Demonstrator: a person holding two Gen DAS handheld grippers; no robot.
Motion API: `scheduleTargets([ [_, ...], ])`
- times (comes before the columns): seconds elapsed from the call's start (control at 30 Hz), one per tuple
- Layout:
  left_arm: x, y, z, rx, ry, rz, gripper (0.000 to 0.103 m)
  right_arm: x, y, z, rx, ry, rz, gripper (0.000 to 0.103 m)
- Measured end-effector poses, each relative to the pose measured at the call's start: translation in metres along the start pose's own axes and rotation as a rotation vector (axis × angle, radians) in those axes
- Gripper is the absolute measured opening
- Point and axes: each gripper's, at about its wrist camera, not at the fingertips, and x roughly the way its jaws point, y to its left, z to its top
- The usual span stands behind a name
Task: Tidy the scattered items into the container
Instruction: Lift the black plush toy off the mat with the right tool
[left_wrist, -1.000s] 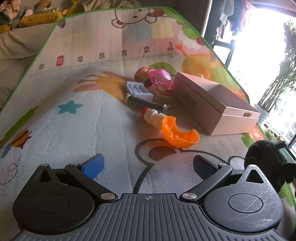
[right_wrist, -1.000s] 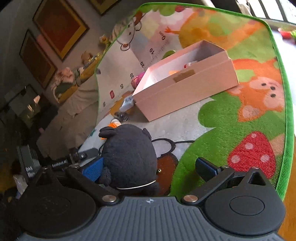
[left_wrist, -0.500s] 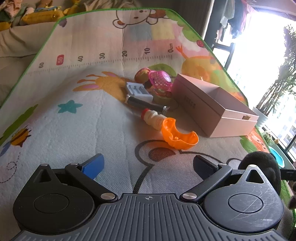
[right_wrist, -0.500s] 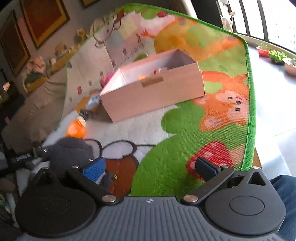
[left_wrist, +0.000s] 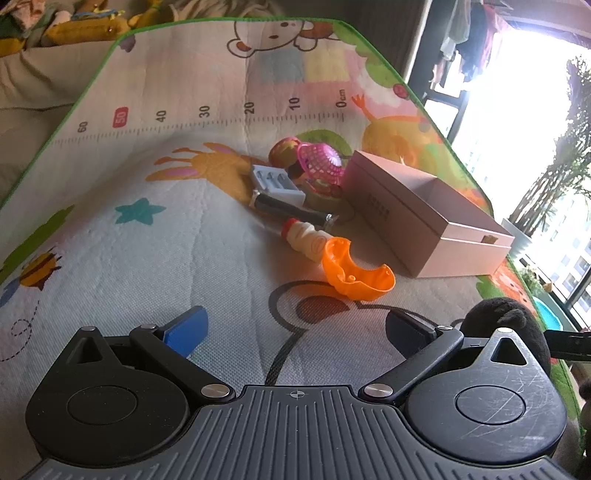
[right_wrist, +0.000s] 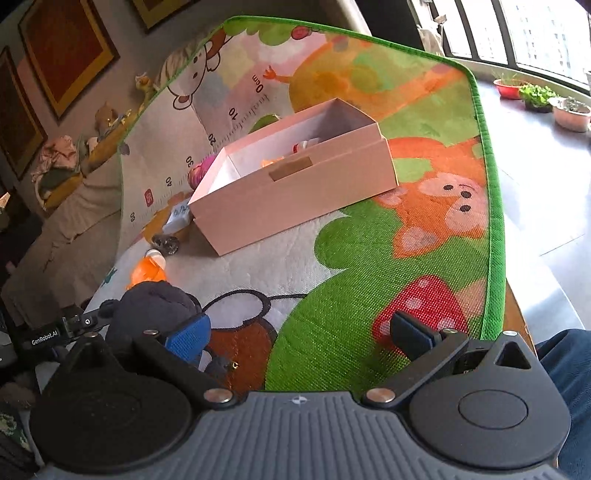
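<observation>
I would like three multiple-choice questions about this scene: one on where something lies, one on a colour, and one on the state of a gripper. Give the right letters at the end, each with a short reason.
1. Where does the orange cup-shaped toy lie?
A. inside the pink box
B. on the play mat, in front of the pink box
C. between the left gripper's fingers

2. What colour is the edge of the play mat?
A. green
B. blue
C. red

3. In what state is the left gripper?
A. shut on the black plush toy
B. shut on nothing
C. open, holding nothing

Answers: 1 B, the toy rests on the mat beside the near corner of the pink box. 2 A, a green border runs along the mat's rim. 3 C, its two fingers stand wide apart with only mat between them; the black plush toy sits off to its right.
</observation>
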Motion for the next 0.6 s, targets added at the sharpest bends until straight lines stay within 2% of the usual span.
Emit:
scheduleTargets([
  [0.2, 0.001, 0.000, 0.001, -0.008, -0.004, -0.006, 0.103, 0.001, 0.014, -0.001, -0.082, 0.011, -0.051, 0.103],
  [0.3, 0.001, 0.000, 0.001, -0.009, -0.004, -0.006, 0.103, -0.011, 0.032, -0.005, -0.162, -0.036, 0.032, 0.103],
  [0.4, 0.001, 0.000, 0.001, -0.013, -0.005, -0.009, 0.103, -0.023, 0.058, -0.008, -0.297, -0.074, 0.104, 0.103],
  [0.47, 0.000, 0.002, 0.000, -0.013, -0.006, -0.010, 0.103, -0.019, 0.075, -0.008, -0.381, -0.055, 0.116, 0.103],
  [0.6, 0.001, 0.001, 0.001, -0.020, -0.008, -0.015, 0.103, 0.004, 0.098, -0.011, -0.461, 0.042, 0.174, 0.103],
])
